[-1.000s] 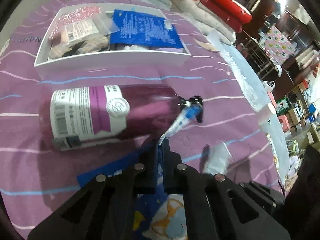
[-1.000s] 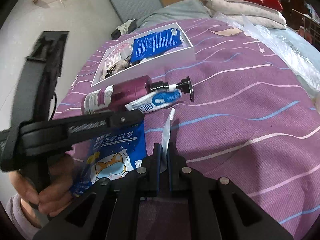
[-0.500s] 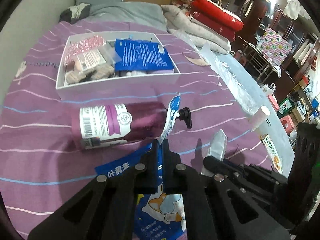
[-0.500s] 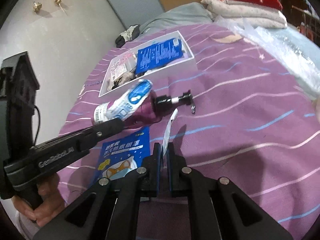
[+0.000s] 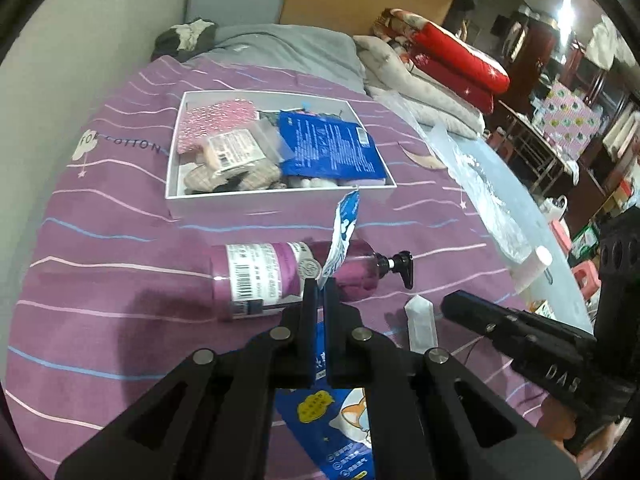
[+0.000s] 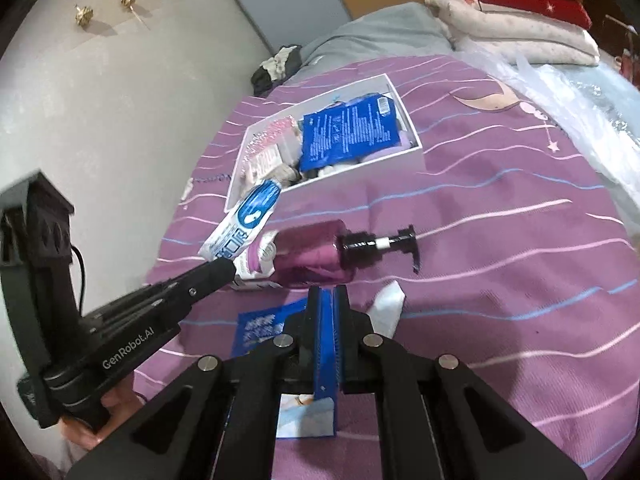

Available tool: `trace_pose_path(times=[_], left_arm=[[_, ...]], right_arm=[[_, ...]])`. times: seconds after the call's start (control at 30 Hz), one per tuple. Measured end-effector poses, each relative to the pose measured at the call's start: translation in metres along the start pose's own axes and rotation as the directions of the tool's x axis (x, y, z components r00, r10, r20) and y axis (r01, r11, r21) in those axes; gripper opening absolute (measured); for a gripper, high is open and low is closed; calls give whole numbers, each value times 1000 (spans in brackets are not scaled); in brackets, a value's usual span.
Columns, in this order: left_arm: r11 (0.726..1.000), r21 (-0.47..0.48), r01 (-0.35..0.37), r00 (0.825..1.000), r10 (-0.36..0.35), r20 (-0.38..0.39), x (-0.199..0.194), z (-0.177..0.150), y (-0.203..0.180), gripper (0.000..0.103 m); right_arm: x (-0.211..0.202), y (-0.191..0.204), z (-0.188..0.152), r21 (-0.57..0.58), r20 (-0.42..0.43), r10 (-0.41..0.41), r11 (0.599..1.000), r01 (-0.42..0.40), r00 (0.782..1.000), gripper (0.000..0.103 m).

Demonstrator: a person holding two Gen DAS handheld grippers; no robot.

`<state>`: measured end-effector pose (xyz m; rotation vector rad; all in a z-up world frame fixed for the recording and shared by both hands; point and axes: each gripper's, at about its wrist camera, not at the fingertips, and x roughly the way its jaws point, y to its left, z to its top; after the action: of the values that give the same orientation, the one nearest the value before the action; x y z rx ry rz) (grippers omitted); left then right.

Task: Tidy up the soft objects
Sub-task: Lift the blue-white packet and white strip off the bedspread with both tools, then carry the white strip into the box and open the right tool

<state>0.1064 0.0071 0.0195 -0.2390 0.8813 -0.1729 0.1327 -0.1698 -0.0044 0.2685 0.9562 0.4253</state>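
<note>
Left wrist: one tube (image 5: 343, 236), one bottle (image 5: 296, 276), two blue packets (image 5: 328, 150).

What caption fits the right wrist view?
Left gripper lifts a white-and-blue tube above a purple pump bottle toward the white box.

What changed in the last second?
The left tongs, shut on the blue-white tube, lifted it off the purple pump bottle; it now hangs clear above it. The right tongs rose too, still shut, a white sachet at their tips. Bottle, white box and blue packet stayed put.
</note>
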Motion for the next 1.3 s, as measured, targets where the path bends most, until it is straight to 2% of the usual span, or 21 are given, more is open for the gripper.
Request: trace_pose_path(times=[0.13, 0.27, 0.3, 0.4, 0.5, 0.53, 0.57, 0.63, 0.67, 0.9, 1.13, 1.23, 1.3], left_arm=[[999, -28, 42, 999, -43, -8, -2, -2, 6, 3], [997, -22, 76, 996, -77, -46, 8, -7, 1, 3], [997, -11, 74, 996, -75, -56, 11, -10, -3, 4], [998, 8, 65, 995, -64, -77, 16, -14, -8, 3], [998, 22, 53, 995, -51, -82, 18, -15, -10, 4], [998, 24, 52, 995, -50, -84, 18, -15, -10, 4], [998, 24, 53, 995, -51, -85, 18, -15, -10, 3], [998, 20, 54, 995, -52, -83, 18, -14, -9, 4], [999, 18, 52, 996, -50, -80, 17, -13, -8, 4], [998, -30, 48, 998, -49, -34, 5, 8, 8, 4], [995, -70, 72, 997, -70, 35, -3, 45, 24, 3], [988, -114, 100, 994, -94, 59, 3, 62, 37, 3], [985, -141, 95, 994, -85, 73, 7, 69, 45, 3]], right_arm=[[-7, -14, 1, 48, 9, -20, 999, 20, 1000, 7], [0, -30, -5, 131, -50, -57, 989, 63, 997, 27], [6, -31, -9, 143, -77, -56, 987, 67, 995, 29], [22, -21, -18, 82, -138, -109, 989, 122, 984, 29], [32, -10, -27, 26, -148, -172, 984, 178, 974, 29], [34, -6, -29, 3, -143, -198, 980, 200, 970, 28], [34, -2, -31, -21, -132, -206, 978, 205, 970, 18], [31, 1, -32, -38, -129, -193, 981, 190, 973, 6], [30, 1, -31, -32, -126, -180, 984, 178, 976, 4], [8, 2, -6, -17, -61, -119, 993, 119, 991, 1], [12, -1, 45, 14, -50, -56, 998, 57, 997, 1], [22, 3, 67, 0, -52, -30, 1000, 30, 998, 1], [26, 6, 78, -14, -50, -27, 1000, 26, 998, 1]])
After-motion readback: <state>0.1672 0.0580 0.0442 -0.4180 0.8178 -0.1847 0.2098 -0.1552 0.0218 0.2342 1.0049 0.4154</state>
